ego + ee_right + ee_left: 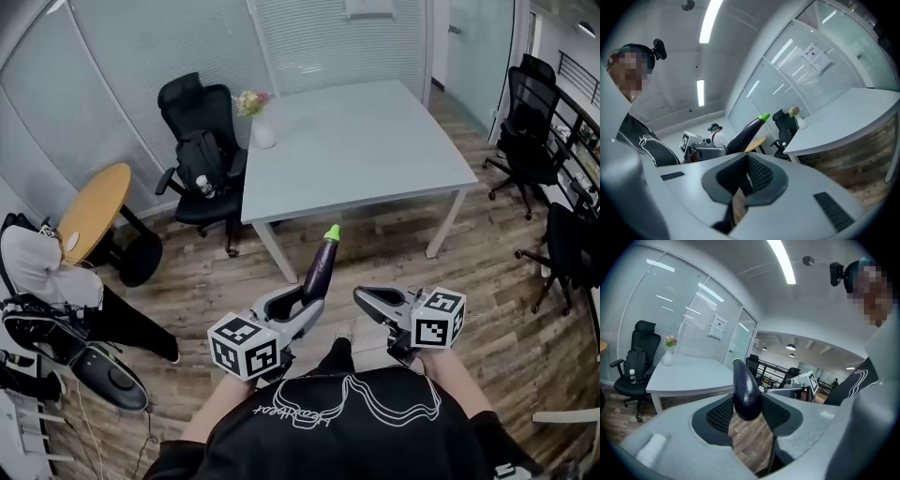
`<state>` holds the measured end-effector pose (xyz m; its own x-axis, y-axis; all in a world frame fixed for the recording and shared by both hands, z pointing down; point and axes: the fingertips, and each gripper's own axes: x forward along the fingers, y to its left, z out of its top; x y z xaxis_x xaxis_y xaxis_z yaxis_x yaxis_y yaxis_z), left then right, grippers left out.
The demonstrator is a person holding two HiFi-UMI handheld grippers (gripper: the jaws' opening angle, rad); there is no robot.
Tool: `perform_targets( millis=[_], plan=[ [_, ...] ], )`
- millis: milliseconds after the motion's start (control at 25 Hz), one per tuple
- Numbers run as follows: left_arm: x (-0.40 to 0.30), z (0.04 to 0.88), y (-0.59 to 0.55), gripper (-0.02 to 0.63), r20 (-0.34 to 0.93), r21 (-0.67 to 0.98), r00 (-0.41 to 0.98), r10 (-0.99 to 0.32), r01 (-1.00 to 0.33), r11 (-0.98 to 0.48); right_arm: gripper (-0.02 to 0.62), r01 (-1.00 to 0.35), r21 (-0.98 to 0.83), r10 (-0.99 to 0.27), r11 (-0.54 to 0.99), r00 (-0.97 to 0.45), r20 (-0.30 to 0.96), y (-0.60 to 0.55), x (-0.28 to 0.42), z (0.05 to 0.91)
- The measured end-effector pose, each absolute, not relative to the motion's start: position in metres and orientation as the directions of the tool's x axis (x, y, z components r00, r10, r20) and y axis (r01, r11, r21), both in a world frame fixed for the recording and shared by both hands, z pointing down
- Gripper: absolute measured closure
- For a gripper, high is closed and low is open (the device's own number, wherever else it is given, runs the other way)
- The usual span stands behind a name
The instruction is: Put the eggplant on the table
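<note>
My left gripper (292,306) clamps eggplant (320,267) by thick end, green tip pointing forward-up to table (366,141), well ahead; my right gripper (364,298) closed, holds nothing

A white vase (263,133) of flowers stands near a black office chair (192,101) carrying a backpack (201,159), a round wooden table (94,211) sits at the left, and more black chairs (530,122) stand at the right.
</note>
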<state>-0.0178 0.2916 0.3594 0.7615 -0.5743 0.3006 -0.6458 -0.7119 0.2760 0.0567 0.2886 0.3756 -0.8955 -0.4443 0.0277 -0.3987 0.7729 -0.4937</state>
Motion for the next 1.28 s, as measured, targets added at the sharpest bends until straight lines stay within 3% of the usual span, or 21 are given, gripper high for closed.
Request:
perform_targets(
  millis=[240, 760, 1040, 1280],
  plan=[
    [-0.020, 0.371, 0.255, 0.413, 0.303, 0.311, 0.770, -0.561, -0.636, -0.706, 0.589, -0.376, -0.559, -0.456, 0.739, -0.890, -0.005, 0.252, 0.057, 0.380],
    [-0.032, 0.391, 0.074, 0.413, 0.314, 0.372, 0.771, -0.553, -0.636, -0.676, 0.589, -0.409, -0.674, -0.496, 0.615, -0.865, 0.073, 0.071, 0.061, 0.411],
    [-0.043, 0.397, -0.022, 0.413, 0.324, 0.374, 0.767, -0.554, -0.641, -0.670, 0.589, -0.481, -0.635, -0.554, 0.604, -0.827, 0.099, -0.026, 0.065, 0.396],
    [-0.057, 0.418, -0.086, 0.413, 0.329, 0.413, 0.762, -0.558, -0.647, -0.641, 0.589, -0.548, -0.613, -0.563, 0.569, -0.803, 0.196, -0.085, 0.062, 0.416]
  ],
)
